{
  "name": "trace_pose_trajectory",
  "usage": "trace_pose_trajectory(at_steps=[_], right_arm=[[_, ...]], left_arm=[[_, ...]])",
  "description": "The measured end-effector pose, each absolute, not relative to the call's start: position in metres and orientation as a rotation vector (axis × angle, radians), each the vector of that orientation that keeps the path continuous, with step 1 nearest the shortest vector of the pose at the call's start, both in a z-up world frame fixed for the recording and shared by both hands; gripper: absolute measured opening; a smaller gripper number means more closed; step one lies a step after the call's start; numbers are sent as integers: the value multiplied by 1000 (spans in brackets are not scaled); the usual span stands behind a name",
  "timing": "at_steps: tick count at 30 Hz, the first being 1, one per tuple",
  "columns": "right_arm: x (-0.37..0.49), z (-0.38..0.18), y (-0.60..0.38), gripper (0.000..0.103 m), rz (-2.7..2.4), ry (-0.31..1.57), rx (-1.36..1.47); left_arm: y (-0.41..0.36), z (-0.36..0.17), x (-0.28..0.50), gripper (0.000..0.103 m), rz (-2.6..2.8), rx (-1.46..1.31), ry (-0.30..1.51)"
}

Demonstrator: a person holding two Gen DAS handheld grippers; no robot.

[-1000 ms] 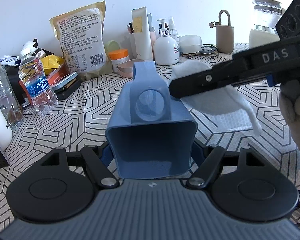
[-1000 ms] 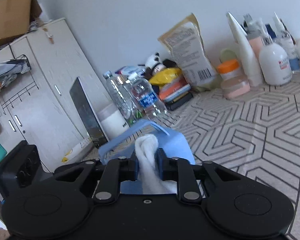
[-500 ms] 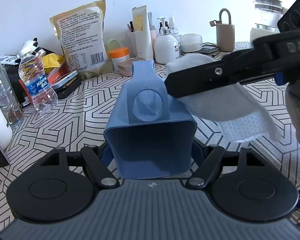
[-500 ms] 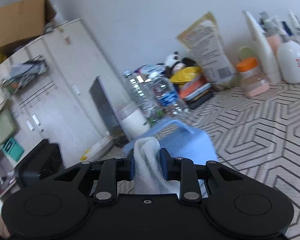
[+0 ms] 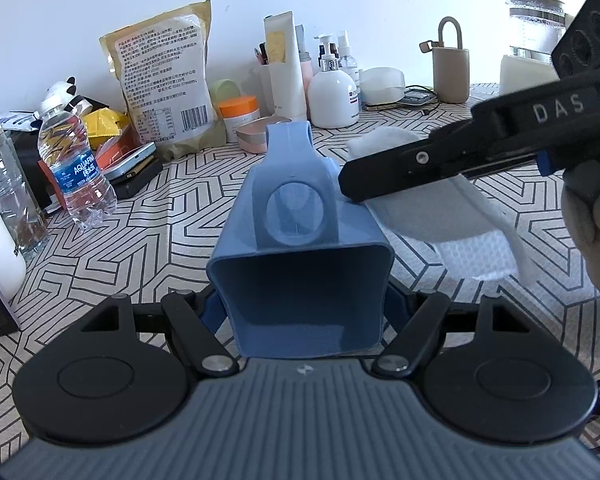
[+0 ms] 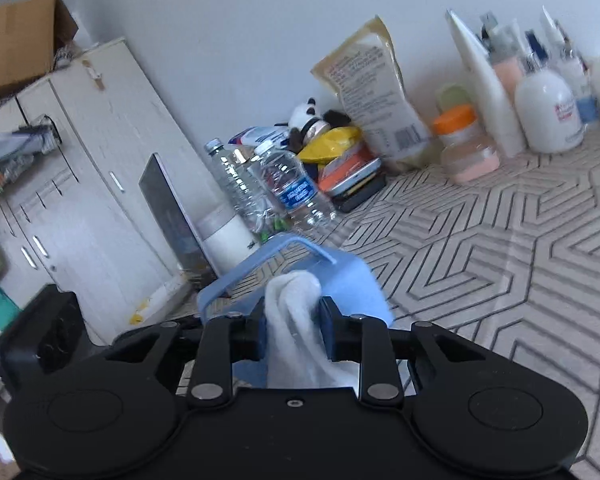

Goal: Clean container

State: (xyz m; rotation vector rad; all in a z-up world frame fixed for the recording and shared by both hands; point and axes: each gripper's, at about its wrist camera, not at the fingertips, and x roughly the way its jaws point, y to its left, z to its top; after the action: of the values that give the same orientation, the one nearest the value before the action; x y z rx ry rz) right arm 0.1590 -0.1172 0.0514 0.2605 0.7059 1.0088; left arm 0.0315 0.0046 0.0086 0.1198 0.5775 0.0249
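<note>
Over the geometric-patterned tabletop (image 5: 148,224), the blue plastic handled container (image 5: 300,280) is being clamped by the left gripper (image 5: 304,312) while its right wall is being wiped with a white cloth (image 6: 296,320) pinched in the right gripper (image 6: 294,328), so hard pressing could twist it loose.

You get bright, even daylight with soft shadows. Fisheye bending curves the edges of both views. The bottles (image 6: 548,96) in your right wrist view smear with motion blur.
</note>
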Motion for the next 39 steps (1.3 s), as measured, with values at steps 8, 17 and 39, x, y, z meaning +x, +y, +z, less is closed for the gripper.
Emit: trace_pose_trajectory(at_steps=[8, 17, 39], right_arm=[[153, 54, -115, 32, 1048, 687, 248], [149, 59, -112, 30, 1108, 663, 258], [151, 62, -113, 47, 982, 654, 180]], left_arm=[[5, 8, 31, 76, 27, 115, 583], [2, 8, 30, 76, 18, 126, 577], [7, 9, 31, 76, 18, 116, 579]])
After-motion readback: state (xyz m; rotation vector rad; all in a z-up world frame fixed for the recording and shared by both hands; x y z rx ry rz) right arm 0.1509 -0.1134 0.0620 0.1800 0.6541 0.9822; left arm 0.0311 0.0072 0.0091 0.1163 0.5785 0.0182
